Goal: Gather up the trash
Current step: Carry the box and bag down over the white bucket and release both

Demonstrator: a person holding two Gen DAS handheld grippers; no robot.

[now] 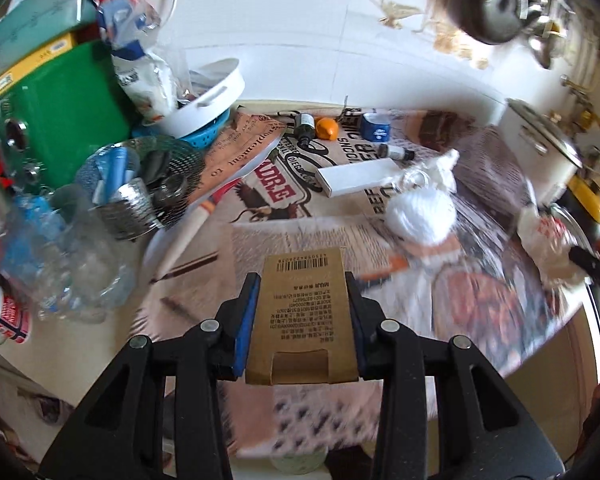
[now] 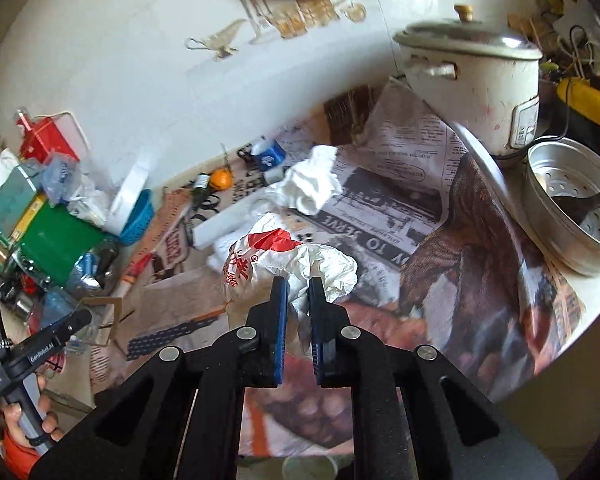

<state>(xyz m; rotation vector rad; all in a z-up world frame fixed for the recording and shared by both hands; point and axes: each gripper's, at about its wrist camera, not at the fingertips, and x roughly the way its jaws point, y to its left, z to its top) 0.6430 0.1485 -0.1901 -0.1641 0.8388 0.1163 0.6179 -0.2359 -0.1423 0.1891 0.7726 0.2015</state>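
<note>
My left gripper [image 1: 302, 284] is shut on a brown cardboard package [image 1: 303, 312] with a barcode, held above the newspaper-covered table [image 1: 480, 312]. My right gripper [image 2: 298, 286] is shut on a crumpled white plastic bag with red print [image 2: 280, 260], lifted over the table. That bag also shows at the right in the left wrist view [image 1: 548, 236]. Crumpled white tissue [image 2: 312, 184] lies further back; in the left wrist view it is [image 1: 420, 212]. A white flat box [image 1: 360, 176], an orange [image 1: 326, 128] and small bottles [image 1: 304, 126] lie near the wall.
A green box [image 1: 64, 112], metal colander [image 1: 148, 184], clear plastic bottle [image 1: 60, 264] and white tray [image 1: 208, 96] crowd the left. A rice cooker [image 2: 476, 84] and metal steamer pot [image 2: 576, 216] stand at the right. The left gripper's handle and hand [image 2: 28, 364] are at lower left.
</note>
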